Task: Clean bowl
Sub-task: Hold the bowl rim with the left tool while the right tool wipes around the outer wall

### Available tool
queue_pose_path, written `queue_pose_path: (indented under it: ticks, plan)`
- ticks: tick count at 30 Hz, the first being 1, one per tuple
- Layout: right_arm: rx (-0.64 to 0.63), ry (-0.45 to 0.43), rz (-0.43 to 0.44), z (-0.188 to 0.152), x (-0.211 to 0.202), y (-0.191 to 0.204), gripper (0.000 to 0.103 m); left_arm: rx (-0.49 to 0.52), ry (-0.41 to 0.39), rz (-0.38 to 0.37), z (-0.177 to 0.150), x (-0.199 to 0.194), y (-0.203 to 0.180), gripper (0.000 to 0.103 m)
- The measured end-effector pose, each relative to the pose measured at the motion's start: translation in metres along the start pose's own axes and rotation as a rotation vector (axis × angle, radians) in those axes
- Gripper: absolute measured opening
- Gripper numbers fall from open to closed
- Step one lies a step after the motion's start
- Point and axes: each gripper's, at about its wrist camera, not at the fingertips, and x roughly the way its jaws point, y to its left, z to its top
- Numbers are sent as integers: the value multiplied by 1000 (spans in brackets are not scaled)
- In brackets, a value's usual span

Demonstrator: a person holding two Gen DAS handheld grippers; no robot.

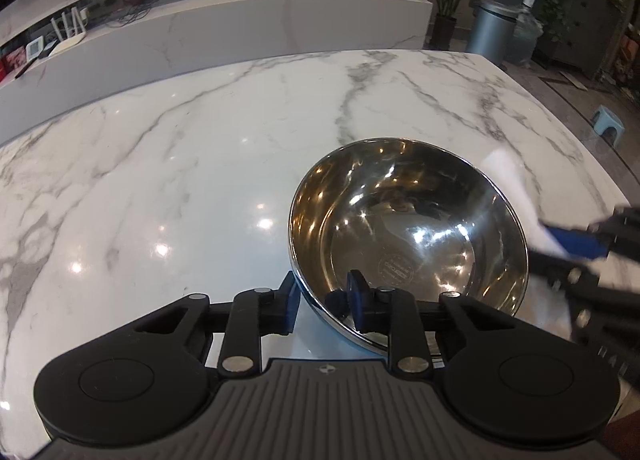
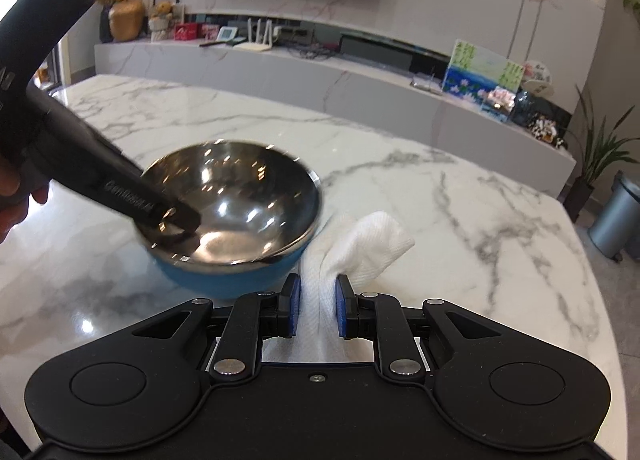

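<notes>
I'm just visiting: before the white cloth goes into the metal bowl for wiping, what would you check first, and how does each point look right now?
1. Left gripper clamped on the bowl rim, one finger inside, one outside: ok.
2. Right gripper holding the white cloth: ok.
3. Cloth inside the bowl: not ok, it is beside the bowl's blue outer wall.
4. Bowl resting steady on the marble table: cannot tell, it looks tilted and blurred in the right wrist view.
5. Inside of the bowl free of objects: ok, only reflections show.
6. Dirt left to wipe: cannot tell.
</notes>
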Motion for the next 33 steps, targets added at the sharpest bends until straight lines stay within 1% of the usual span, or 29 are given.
queue_pose_path:
  ticks: [4,8,19,24,26,27,28,30,32,33]
  plan:
    - [-35,-30,12,2,-4,1,16,32,2,-7,0,-1,-2,24]
    - [-101,-32,1,1,-1,8,16,42,1,-11,0,-1,-3,24]
    - [-116,26,25,-4,22,9,16,65,-1,-5,1,0,-4,24]
    - [-136,80,17,-9,30,13,16,53,-7,2,1,-2,-4,24]
    - [-127,92,-12,-9,32,12,16,35,-21,0,1,-4,-2,27]
    - [-112,97,-35,-8,33,9,16,26,-27,1,2,-6,-1,33]
    - [-98,100,-51,-8,33,7,16,15,-35,3,3,-7,0,43]
    - [-38,110,-68,-7,34,-3,16,-13,-55,6,4,-11,3,54]
    - [13,124,-60,-7,35,-10,16,-39,-65,3,6,-13,5,56]
    - [34,136,-59,-8,37,-13,16,-51,-68,1,6,-14,6,60]
